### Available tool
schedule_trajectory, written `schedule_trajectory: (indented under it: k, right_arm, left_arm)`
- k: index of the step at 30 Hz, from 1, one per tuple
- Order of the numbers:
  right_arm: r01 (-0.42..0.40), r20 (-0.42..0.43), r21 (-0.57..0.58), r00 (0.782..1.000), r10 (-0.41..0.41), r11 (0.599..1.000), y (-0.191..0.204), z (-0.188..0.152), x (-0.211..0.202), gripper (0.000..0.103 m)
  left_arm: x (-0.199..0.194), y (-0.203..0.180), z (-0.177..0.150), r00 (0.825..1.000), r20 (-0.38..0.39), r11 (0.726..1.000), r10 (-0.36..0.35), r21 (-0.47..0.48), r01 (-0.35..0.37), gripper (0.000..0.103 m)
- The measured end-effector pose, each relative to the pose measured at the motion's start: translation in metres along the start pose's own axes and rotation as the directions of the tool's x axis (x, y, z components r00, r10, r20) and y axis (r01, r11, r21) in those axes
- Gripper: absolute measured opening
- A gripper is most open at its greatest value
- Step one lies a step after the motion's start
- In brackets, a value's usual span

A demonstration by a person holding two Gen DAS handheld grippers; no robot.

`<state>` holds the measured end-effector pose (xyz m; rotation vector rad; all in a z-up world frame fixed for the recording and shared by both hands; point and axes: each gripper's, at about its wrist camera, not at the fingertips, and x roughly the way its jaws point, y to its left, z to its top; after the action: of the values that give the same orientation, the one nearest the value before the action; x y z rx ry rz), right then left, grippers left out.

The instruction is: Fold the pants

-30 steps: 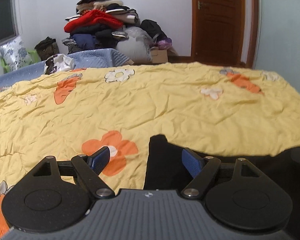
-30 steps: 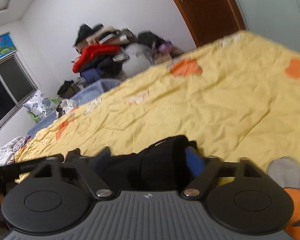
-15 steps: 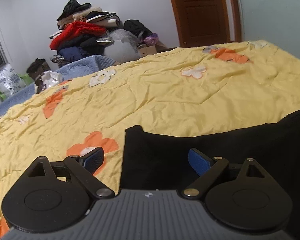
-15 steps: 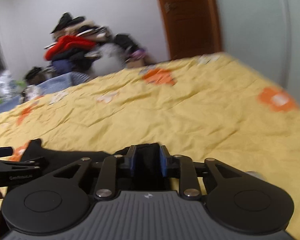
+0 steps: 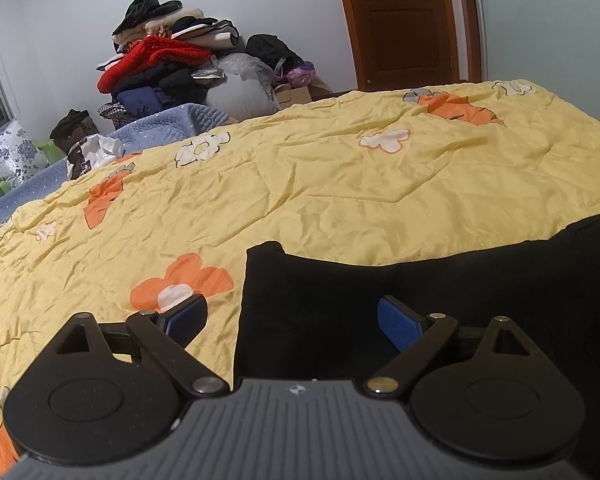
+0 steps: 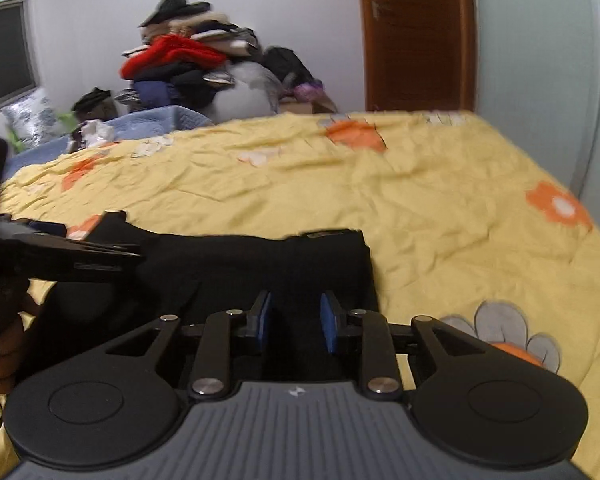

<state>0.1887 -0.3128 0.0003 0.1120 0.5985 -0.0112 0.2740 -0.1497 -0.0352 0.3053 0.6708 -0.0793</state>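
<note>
Pants (image 5: 440, 300) lie flat on the bed (image 5: 340, 184), long axis running left-right across both my grippers. My left gripper (image 5: 292, 320) is spread wide over their left end, one finger off the cloth, gripping nothing. My right gripper (image 6: 296, 320) is over the right end, fingers partly apart with black fabric between; can't tell if it's pinched. Each end sits under its own gripper. No containers here.

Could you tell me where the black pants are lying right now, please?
The black pants lie on the yellow floral quilt at its near edge, directly under both grippers.
</note>
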Motion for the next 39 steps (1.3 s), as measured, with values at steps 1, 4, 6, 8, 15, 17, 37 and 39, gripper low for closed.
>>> schedule_trajectory:
  k: [1, 4, 6, 8, 15, 17, 37, 39]
  right_arm:
    - [-0.011, -0.007, -0.019, 1.0, 0.011, 1.0, 0.006, -0.002, -0.003, 0.026]
    - [0.007, -0.043, -0.09, 0.999, -0.011, 0.996, 0.019, -0.01, 0.003, 0.027]
    - [0.017, -0.04, -0.071, 0.999, -0.02, 0.997, 0.013, -0.016, 0.008, 0.027]
    - [0.012, -0.039, -0.023, 0.999, -0.013, 1.0, 0.008, -0.015, 0.004, 0.028]
    - [-0.024, 0.011, 0.1, 1.0, 0.023, 0.995, -0.017, -0.019, -0.016, 0.086]
    - [-0.041, 0.01, 0.147, 0.999, 0.04, 0.988, -0.033, -0.019, -0.016, 0.086]
    - [-0.575, 0.024, 0.545, 0.738, 0.674, 0.61, -0.124, -0.005, 0.07, 0.087]
    - [-0.537, -0.023, 0.504, 0.775, 0.632, 0.677, -0.107, 0.002, 0.073, 0.087]
  left_arm:
    - [-0.001, 0.0, 0.0, 1.0, -0.001, 1.0, 0.001, -0.001, -0.001, 0.094]
    - [-0.006, 0.001, -0.002, 1.0, -0.001, 1.0, -0.004, -0.006, 0.004, 0.094]
    - [-0.011, 0.001, -0.005, 1.0, 0.002, 1.0, -0.005, -0.004, 0.005, 0.094]
    - [-0.017, 0.003, -0.008, 1.0, 0.006, 1.0, -0.01, -0.001, 0.01, 0.094]
    - [-0.047, 0.032, -0.039, 0.991, -0.006, 0.989, -0.131, -0.064, 0.131, 0.094]
    - [-0.052, 0.05, -0.054, 0.974, -0.008, 0.967, -0.227, -0.116, 0.225, 0.096]
    - [0.033, 0.106, -0.067, 0.599, 0.139, 0.475, -0.788, -0.481, 0.737, 0.1]
    - [0.035, 0.102, -0.065, 0.61, 0.158, 0.462, -0.777, -0.517, 0.721, 0.098]
